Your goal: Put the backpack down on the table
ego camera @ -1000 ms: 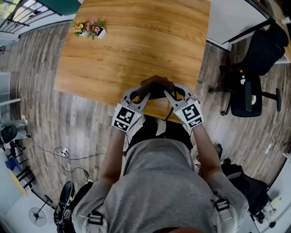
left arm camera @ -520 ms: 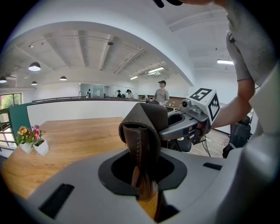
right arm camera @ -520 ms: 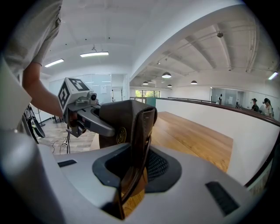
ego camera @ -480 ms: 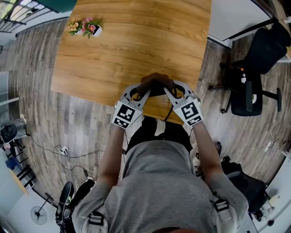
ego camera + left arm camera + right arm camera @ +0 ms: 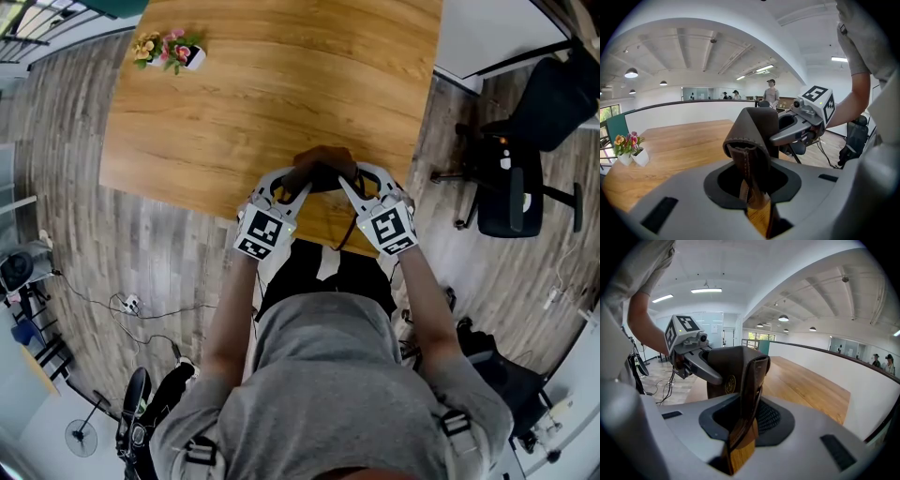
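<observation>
A dark brown leather backpack hangs over the near edge of the wooden table, with both grippers on it. My left gripper has a brown strap standing up between its jaws. Those jaws are opening, with the pads still against the strap. My right gripper is shut on another fold of strap, beside the backpack's body with its gold emblem. Each gripper shows in the other's view: the right gripper and the left gripper. The bag's underside is hidden.
A small pot of flowers stands at the table's far left corner. A black office chair is on the floor to the right, and a dark bag lies behind me. Cables run over the floor at left.
Both grippers have sunk a little toward the table with the backpack between them. They stay side by side on the straps.
</observation>
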Tool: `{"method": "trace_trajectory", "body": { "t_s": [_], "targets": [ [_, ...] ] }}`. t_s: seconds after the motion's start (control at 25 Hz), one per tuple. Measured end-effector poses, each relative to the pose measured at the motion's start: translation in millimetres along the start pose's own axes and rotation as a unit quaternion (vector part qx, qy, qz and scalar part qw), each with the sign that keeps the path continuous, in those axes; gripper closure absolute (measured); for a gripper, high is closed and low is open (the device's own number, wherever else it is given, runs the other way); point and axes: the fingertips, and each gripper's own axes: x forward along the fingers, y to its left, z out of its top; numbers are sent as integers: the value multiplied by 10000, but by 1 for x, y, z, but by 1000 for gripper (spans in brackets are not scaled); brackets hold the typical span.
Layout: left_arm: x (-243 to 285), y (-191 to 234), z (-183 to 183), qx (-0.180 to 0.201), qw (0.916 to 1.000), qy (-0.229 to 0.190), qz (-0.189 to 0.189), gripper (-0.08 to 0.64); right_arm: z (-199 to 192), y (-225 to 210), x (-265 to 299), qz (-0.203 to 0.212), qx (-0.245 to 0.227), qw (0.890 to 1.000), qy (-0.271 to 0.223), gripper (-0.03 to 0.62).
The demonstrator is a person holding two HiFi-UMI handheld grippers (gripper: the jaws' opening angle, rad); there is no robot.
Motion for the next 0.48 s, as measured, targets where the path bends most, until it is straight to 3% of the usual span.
{"method": "trace_trajectory", "body": {
  "t_s": [0.48],
  "targets": [
    [27, 8, -18, 249, 9992, 329, 3, 462, -27, -13, 18, -37, -39, 9999, 108, 506]
  ]
}}
